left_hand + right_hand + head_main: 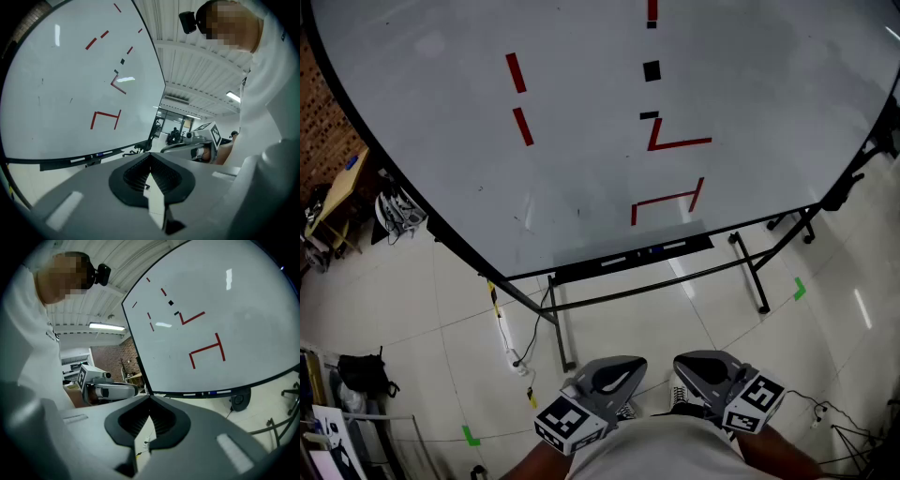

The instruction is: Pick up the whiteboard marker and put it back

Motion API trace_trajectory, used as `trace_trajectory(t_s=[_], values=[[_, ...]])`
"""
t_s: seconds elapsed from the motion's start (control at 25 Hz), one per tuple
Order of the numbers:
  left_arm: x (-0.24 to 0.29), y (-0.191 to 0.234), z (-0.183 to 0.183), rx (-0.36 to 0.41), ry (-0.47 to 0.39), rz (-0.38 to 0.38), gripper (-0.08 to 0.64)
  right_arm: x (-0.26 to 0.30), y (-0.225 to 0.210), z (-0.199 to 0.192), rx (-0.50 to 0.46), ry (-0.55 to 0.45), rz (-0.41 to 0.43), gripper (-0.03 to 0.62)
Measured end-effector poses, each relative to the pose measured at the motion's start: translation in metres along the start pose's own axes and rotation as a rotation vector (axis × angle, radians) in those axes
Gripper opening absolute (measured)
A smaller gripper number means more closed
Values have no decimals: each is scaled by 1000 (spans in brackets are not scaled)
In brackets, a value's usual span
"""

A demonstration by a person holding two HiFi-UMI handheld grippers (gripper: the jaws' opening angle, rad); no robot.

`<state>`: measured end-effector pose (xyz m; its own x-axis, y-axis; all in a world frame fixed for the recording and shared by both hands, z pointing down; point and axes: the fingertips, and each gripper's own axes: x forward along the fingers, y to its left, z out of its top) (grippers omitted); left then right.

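Whiteboard markers lie in a row on the black tray [581, 272] under the whiteboard [581, 141]: a white one [614, 262] and a blue-marked one [654, 250]. They also show as the white marker [77, 159] and blue-marked marker [99, 154] in the left gripper view, and the blue-marked marker [213, 392] in the right gripper view. My left gripper [623, 370] [150, 159] and right gripper [694, 366] [150, 399] are held close to the person's body, well short of the tray. Both are shut, with nothing between the jaws.
The whiteboard carries red line marks [666, 199] and black squares [652, 70]. Its black metal stand [750, 272] has legs spreading over the tiled floor. A cable [511, 352] trails below the board. A bag [361, 373] and clutter lie at the left.
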<state>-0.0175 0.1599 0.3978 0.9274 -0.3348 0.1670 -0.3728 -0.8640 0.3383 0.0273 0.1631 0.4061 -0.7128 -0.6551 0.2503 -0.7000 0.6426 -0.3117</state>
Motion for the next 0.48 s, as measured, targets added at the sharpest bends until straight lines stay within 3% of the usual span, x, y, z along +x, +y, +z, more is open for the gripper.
trace_trajectory(t_s=[0.48], values=[[-7, 19, -13, -22, 27, 2, 17, 18, 2, -2, 7, 14, -6, 2]])
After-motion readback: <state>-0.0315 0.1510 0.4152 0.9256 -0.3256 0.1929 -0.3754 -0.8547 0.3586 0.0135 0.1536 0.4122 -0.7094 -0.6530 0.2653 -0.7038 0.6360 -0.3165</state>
